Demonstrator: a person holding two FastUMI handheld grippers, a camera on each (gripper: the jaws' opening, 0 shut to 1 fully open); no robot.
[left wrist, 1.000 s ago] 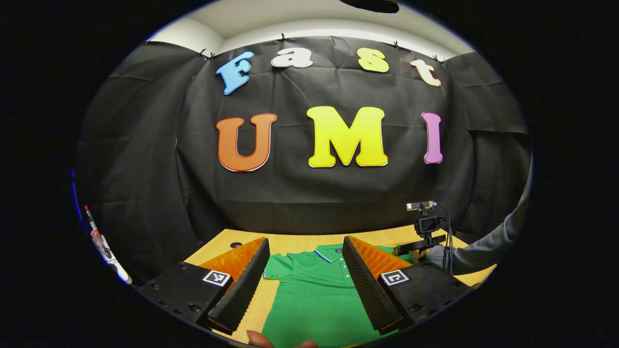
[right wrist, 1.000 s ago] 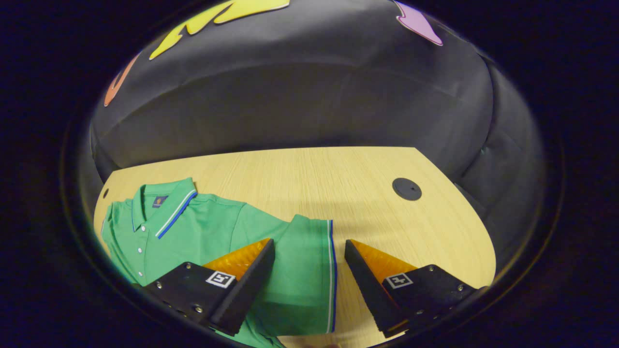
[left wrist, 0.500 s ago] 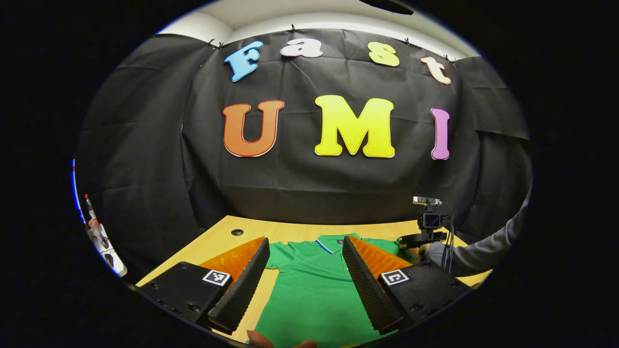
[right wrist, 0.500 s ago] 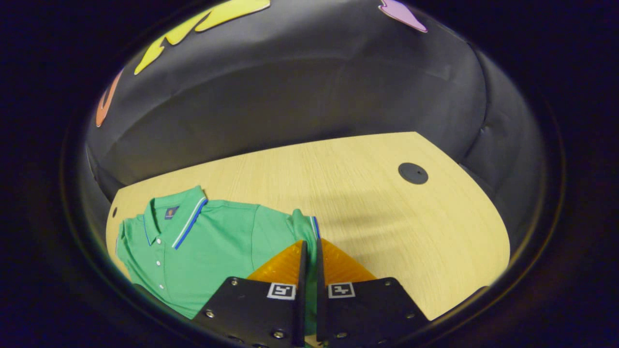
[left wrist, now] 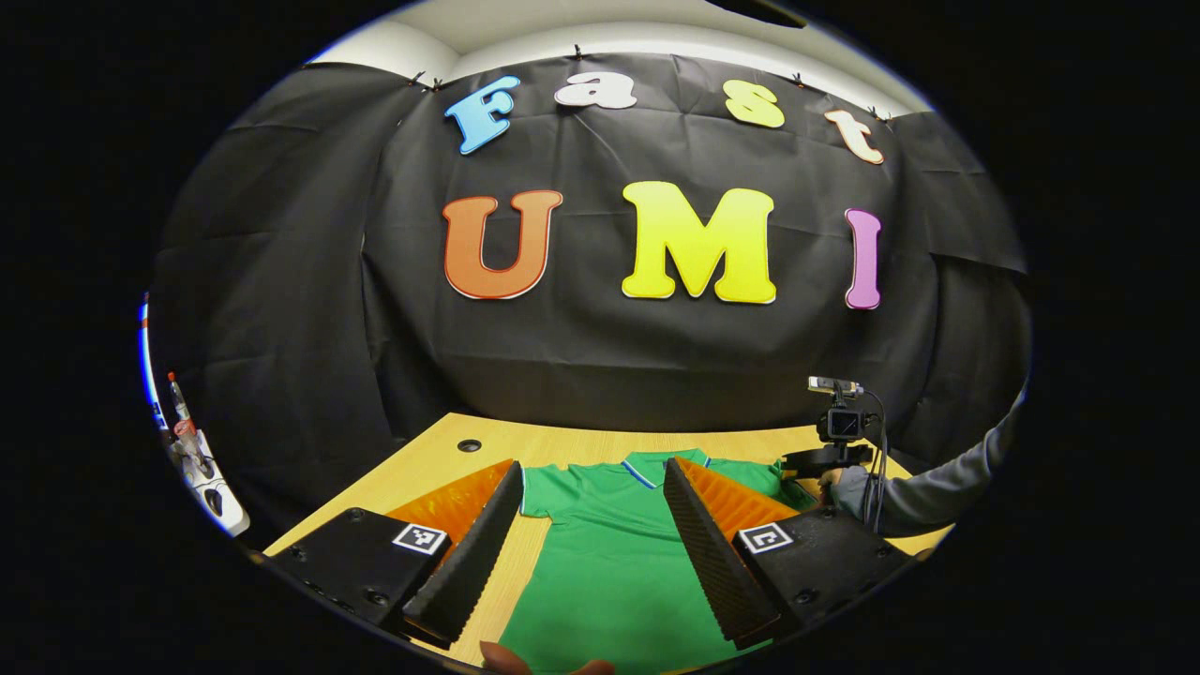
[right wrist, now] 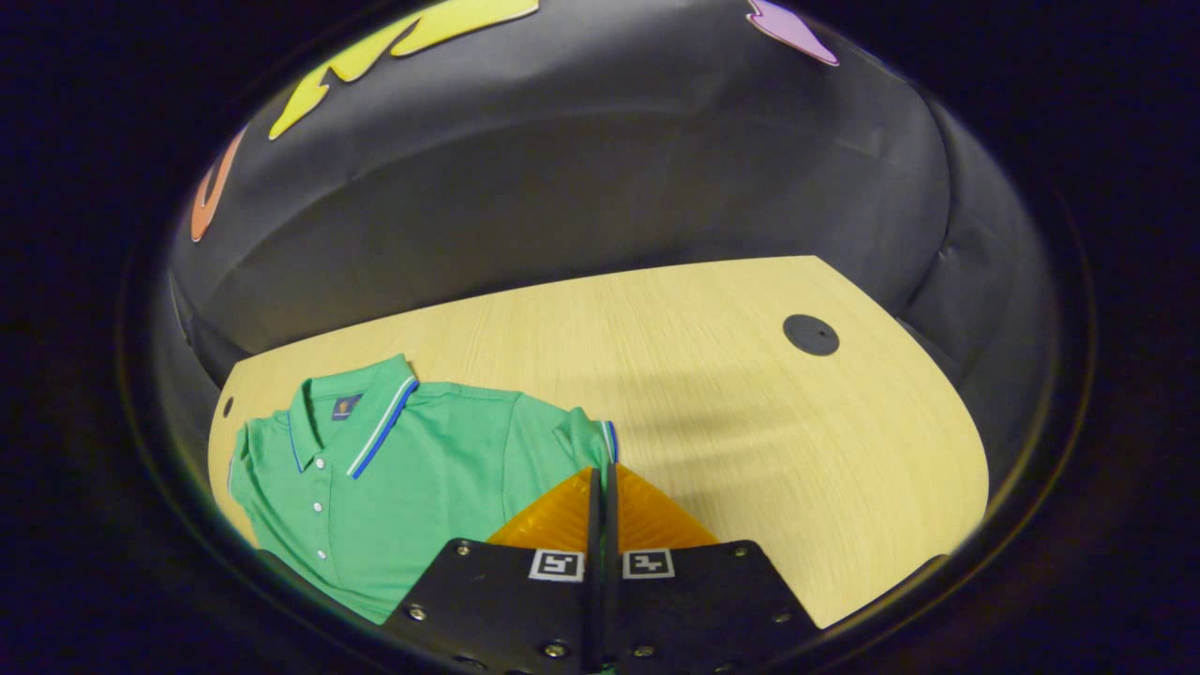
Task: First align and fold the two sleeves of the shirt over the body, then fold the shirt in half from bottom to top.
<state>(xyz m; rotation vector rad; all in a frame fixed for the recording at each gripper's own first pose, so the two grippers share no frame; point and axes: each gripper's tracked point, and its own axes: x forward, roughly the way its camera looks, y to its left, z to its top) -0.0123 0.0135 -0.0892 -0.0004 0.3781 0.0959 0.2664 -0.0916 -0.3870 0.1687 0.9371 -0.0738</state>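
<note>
**Right gripper pinches the sleeve; left gripper hangs spread over the shirt**

The green short-sleeved polo shirt w/ white-and-blue trimmed collar (right wrist: 412, 469) lies flat, front up, on the pale wood-grain tabletop (right wrist: 712, 375). Its blue-edged sleeve (right wrist: 586, 441) is bunched up and rises straight into the tips of the right gripper (right wrist: 601, 473), whose fingers are pressed together on the fabric, only a thin slit between them. The collar and button placket sit well to the left of those fingers; a round black cable-hole cap (right wrist: 811, 335) lies well off to their right, far side of the table.

In the left gripper view the same shirt (left wrist: 609, 553) runs between and beyond the left gripper (left wrist: 591, 473), fingers wide apart, holding nothing. Just right of its right finger a grey sleeve (left wrist: 928, 492) reaches in, w/ a small black camera on a mount (left wrist: 839, 427) above it. Whether the left fingers touch the cloth: can't tell.
</note>
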